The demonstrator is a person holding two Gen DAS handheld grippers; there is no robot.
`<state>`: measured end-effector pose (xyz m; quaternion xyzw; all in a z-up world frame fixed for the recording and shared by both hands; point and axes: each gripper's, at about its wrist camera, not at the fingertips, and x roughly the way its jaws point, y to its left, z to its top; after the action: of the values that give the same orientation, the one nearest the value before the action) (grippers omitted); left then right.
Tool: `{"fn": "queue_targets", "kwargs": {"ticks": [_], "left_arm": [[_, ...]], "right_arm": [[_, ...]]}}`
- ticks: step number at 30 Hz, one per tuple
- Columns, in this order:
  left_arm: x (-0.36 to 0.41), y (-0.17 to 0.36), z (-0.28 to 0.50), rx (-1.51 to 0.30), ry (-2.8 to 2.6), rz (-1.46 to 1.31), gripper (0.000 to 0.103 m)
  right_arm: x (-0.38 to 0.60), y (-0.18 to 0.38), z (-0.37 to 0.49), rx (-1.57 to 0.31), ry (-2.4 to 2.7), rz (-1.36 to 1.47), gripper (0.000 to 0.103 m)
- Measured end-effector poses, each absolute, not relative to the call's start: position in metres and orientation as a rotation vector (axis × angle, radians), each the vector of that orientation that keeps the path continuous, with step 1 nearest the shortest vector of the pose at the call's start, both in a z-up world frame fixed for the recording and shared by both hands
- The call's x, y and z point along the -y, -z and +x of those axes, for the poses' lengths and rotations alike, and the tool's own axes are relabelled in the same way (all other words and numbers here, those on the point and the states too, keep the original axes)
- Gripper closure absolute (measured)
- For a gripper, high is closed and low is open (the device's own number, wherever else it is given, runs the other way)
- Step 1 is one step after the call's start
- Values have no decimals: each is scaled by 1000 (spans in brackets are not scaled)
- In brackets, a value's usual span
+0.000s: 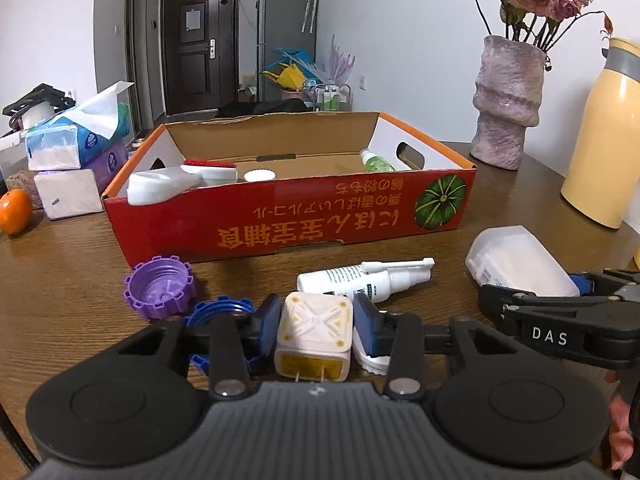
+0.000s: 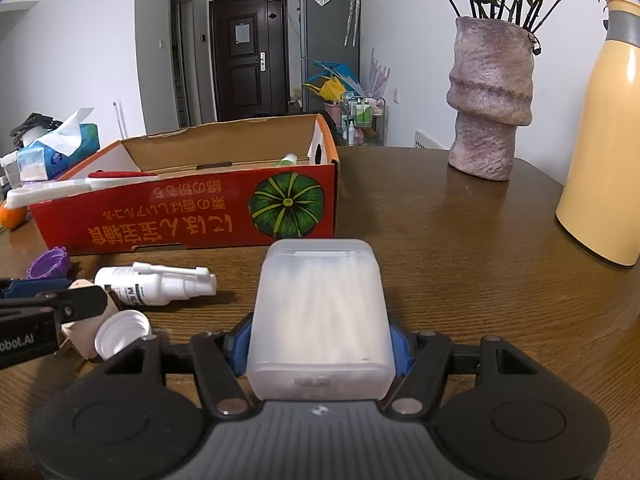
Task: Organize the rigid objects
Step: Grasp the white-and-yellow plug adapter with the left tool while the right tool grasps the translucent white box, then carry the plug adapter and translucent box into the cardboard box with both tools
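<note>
My left gripper (image 1: 316,322) is shut on a cream plug adapter (image 1: 314,336) low over the table. My right gripper (image 2: 318,344) is shut on a translucent white plastic box (image 2: 320,316), which also shows in the left wrist view (image 1: 520,266). A red cardboard box (image 1: 288,216) stands behind, holding a white bottle (image 1: 160,188), a red-topped item (image 1: 210,165), a white cap (image 1: 259,175) and a green bottle (image 1: 376,163). A white spray bottle (image 1: 360,280), a purple cap (image 1: 160,288), a blue cap (image 1: 216,316) and a white cap (image 2: 120,334) lie on the table.
A pink vase with dried roses (image 1: 506,104) and a yellow flask (image 1: 604,136) stand at the right. Tissue packs (image 1: 72,148) and an orange (image 1: 14,212) are at the left. The wooden table (image 2: 460,260) extends right of the box.
</note>
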<state>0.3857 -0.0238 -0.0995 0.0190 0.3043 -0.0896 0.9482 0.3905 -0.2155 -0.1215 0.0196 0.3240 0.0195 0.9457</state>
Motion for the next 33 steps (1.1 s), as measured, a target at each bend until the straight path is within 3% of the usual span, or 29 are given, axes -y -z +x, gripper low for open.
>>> {"fn": "queue_targets", "kwargs": {"ticks": [12, 33], "left_arm": [[22, 110, 393, -679, 159, 45, 63], [15, 78, 369, -553, 136, 18, 63]], "right_arm": [[215, 121, 390, -657, -41, 40, 40], [219, 107, 379, -571, -71, 73, 40]]}}
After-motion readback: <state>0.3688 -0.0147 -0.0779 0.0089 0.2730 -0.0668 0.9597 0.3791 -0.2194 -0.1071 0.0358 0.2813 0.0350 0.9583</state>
